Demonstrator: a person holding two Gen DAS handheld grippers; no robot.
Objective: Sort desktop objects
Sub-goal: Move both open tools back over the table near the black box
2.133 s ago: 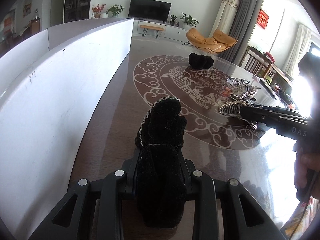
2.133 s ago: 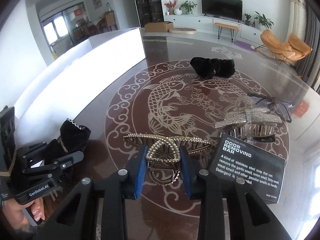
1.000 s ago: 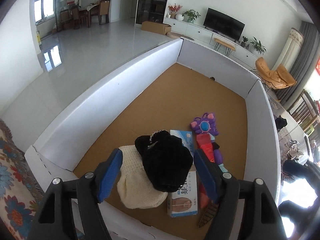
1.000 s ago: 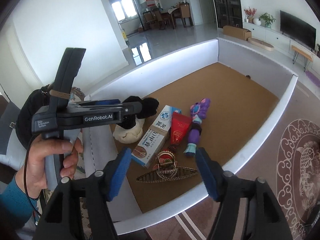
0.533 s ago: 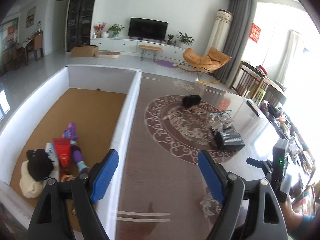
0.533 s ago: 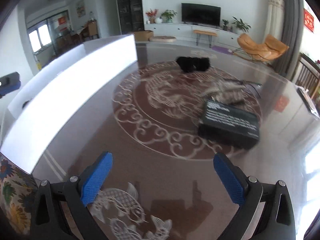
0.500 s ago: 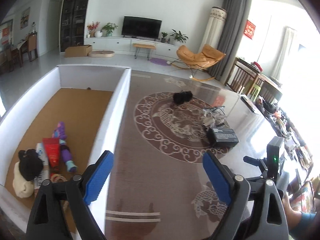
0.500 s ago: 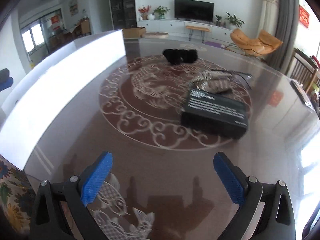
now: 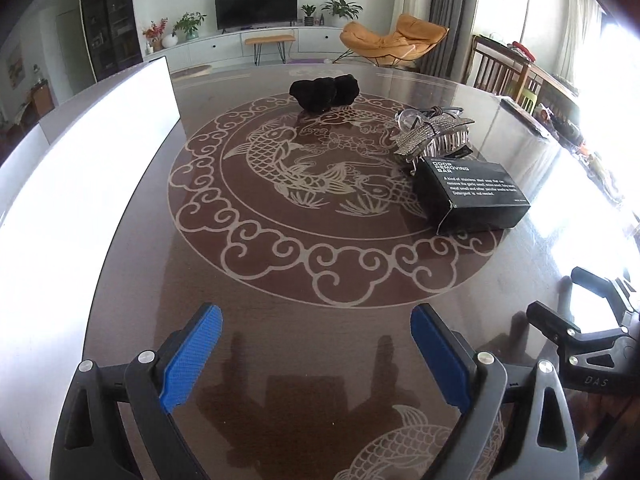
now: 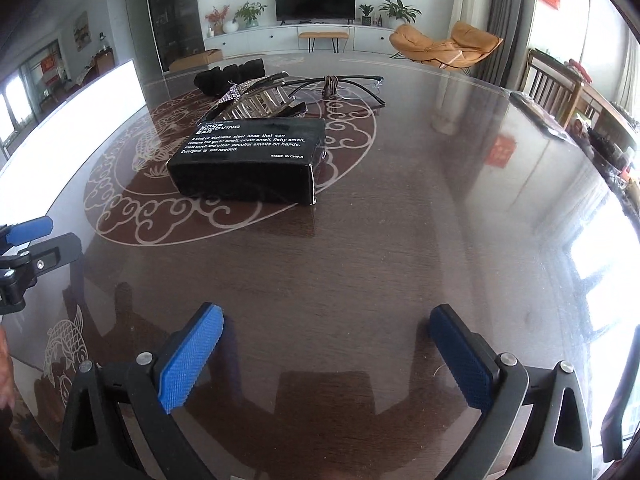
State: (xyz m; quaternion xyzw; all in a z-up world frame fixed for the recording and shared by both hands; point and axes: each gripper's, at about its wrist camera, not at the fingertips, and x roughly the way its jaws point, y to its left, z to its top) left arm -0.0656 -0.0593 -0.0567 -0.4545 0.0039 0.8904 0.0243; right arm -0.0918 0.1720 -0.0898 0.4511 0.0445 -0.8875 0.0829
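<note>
Both hand-held grippers, left [image 9: 316,350] and right [image 10: 326,350], now gape empty over the counter [image 9: 320,280], box interior gone from view; remaining: 1 black box [image 9: 472,196], 1 scrunchie [image 9: 324,92], 1 hair claw [image 9: 432,136], 1 glasses [image 10: 340,84].

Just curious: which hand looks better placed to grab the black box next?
Probably the right gripper: its jaws are open and empty, and the black box lies nearly straight ahead. For the left gripper, it sits off to the side.
</note>
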